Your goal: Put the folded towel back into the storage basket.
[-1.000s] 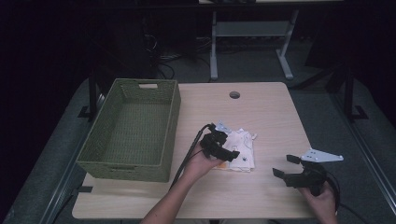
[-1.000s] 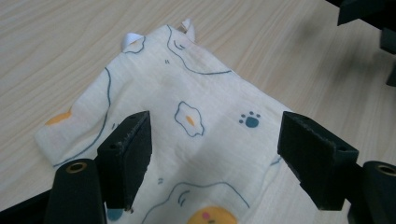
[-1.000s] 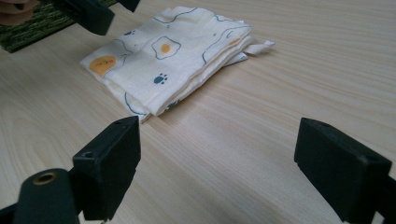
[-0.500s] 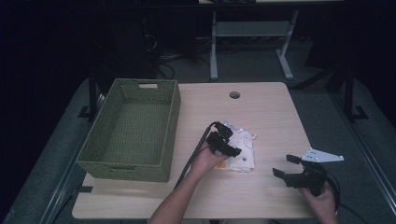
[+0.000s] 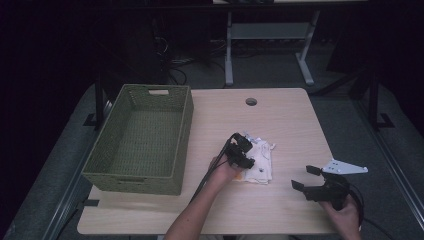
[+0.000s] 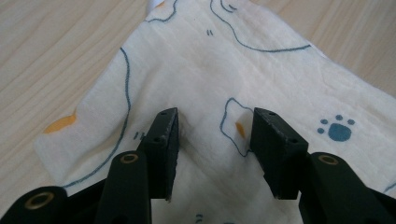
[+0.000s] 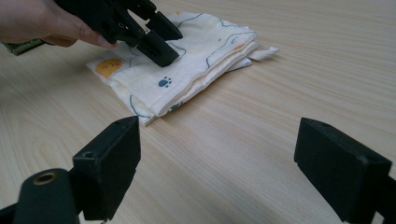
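1. Near the middle of the worktop (image 5: 280, 120), just right of the green basket (image 5: 140, 140), lies a folded cloth (image 5: 260, 165) printed with paw marks and blue outlines.
2. Over that cloth the left claw (image 6: 212, 135) points down, its tips resting on the top layer; its jaws have just been closing and now stand about halfway, with a low ridge of fabric between them but not yet pinched.
3. To do this pinch well, I judge the tips should press lightly into the cloth while they close, so they gather fabric rather than slide across it.
4. Gathering several layers seems wiser than taking the top sheet alone; otherwise the folded stack, whose layered edges show in the right gripper view (image 7: 187, 88), may fall open when lifted.
5. The grip sits near the cloth's middle, which should let the sides hang evenly; a lift straight up would probably keep the folds together.
6. Well apart, near the front right of the worktop, the right claw (image 5: 305, 177) hovers with its jaws wide apart and nothing between them, aimed toward the cloth.
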### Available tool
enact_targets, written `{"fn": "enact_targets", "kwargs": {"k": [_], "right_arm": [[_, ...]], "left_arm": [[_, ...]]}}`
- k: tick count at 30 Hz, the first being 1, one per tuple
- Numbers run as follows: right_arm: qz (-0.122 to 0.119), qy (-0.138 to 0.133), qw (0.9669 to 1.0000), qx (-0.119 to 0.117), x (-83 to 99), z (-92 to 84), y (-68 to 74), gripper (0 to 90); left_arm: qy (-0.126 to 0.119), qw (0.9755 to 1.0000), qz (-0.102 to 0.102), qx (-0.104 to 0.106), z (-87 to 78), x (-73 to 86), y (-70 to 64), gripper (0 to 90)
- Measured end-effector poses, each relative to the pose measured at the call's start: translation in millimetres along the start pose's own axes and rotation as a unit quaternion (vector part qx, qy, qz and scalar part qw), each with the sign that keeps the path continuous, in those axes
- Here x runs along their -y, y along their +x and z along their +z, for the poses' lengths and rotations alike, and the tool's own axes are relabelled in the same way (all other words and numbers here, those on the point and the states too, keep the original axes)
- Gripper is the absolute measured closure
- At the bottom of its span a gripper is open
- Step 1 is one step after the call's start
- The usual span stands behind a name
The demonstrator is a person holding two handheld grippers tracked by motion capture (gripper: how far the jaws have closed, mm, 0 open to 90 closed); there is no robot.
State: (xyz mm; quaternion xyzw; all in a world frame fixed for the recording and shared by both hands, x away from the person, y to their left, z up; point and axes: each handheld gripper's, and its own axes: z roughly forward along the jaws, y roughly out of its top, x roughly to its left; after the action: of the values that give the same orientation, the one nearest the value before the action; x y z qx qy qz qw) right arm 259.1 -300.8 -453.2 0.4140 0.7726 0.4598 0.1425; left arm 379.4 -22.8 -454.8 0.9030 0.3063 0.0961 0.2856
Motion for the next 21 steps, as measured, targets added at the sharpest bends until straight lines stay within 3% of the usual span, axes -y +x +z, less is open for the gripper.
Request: {"fn": "enact_targets", "kwargs": {"k": [2, 6, 11, 15, 16, 21], "right_arm": [[-0.001, -0.001, 1.0, 0.0, -0.1, 0.0, 0.1, 14.3], [0.0, 0.002, 1.0, -0.001, -0.3, 0.3, 1.0, 14.3], [-0.001, 0.001, 1.0, -0.001, -0.3, 0.3, 0.9, 14.3], [-0.002, 0.001, 1.0, -0.002, -0.4, 0.7, 0.9, 14.3], [-0.003, 0.001, 1.0, -0.001, -0.4, 0.7, 1.2, 14.3], [-0.001, 0.003, 1.0, -0.001, -0.3, 0.8, 0.9, 14.3]], "left_arm": [[-0.003, 1.0, 0.001, -0.002, -0.1, 0.5, 0.1, 55.6], [-0.005, 1.0, 0.003, -0.005, -0.7, 1.1, 2.4, 69.7], [-0.002, 1.0, -0.001, -0.003, -0.9, 0.3, 7.3, 80.7], [0.003, 0.9998, -0.015, 0.012, -1.6, -0.4, 12.2, 81.8], [0.007, 0.9991, -0.032, 0.028, -2.1, -1.1, 16.5, 82.0], [0.012, 0.9976, -0.047, 0.049, -4.4, -0.1, 22.3, 82.6]]}}
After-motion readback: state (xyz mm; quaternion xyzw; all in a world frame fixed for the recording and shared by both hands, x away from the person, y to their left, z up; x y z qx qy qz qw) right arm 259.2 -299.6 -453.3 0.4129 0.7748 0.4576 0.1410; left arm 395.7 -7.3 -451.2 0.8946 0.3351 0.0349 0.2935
